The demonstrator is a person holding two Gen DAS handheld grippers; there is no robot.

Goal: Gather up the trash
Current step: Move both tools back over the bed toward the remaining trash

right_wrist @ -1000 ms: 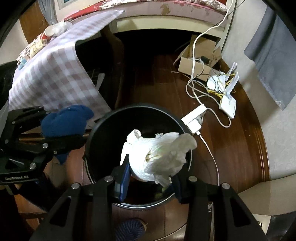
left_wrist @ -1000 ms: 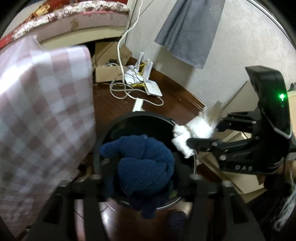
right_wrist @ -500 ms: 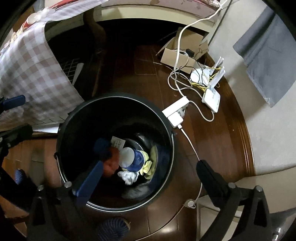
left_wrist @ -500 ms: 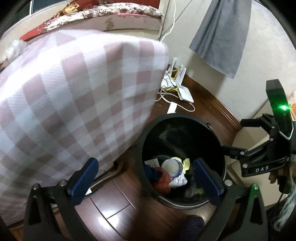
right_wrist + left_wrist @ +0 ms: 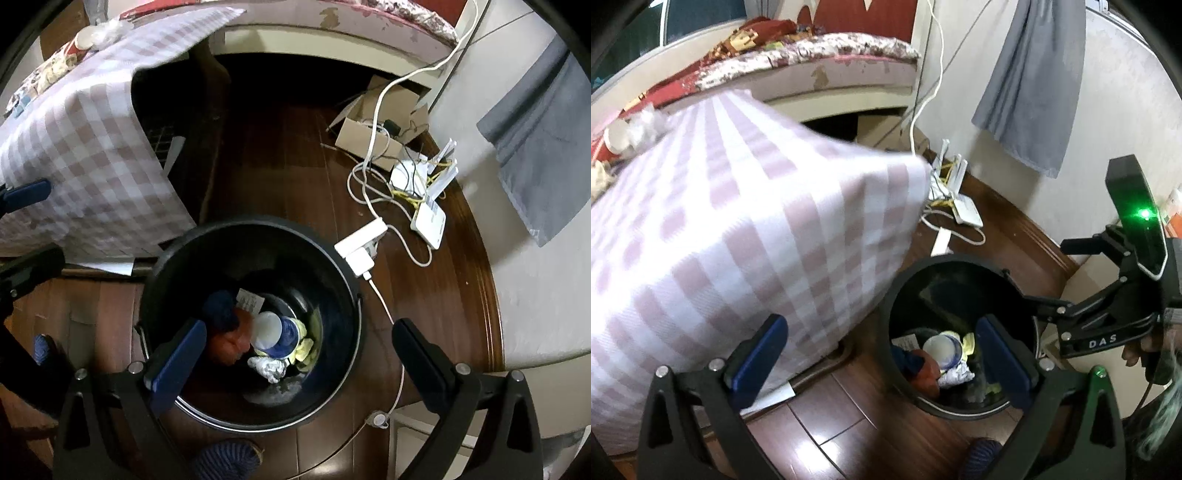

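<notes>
I am looking down both wrist cameras and seeing my left gripper (image 5: 882, 354) standing spread wide with nothing between its blue pads (image 5: 757, 354); its jaws have just been opening, and they are touching nothing. My right gripper (image 5: 295, 362) is spread just as wide over the black trash bin (image 5: 343, 266), its jaws also having just been opening, and it too is gripping nothing. From the left view the right gripper (image 5: 1049, 273) is hanging over the bin's far rim (image 5: 960, 260). The trash is lying at the bottom of the bin: a dark blue sock (image 5: 219, 308) beside something orange-red (image 5: 231, 341), a white-and-blue cup (image 5: 275, 332) on its side, a crumpled white wad (image 5: 269, 367) just below the cup, and some yellow scraps (image 5: 304, 347). I think the wad is tissue or plastic, though the blur is making that hard to settle. The checked tablecloth (image 5: 738, 236) is hanging just beside the bin on the wooden floor (image 5: 288, 166).
</notes>
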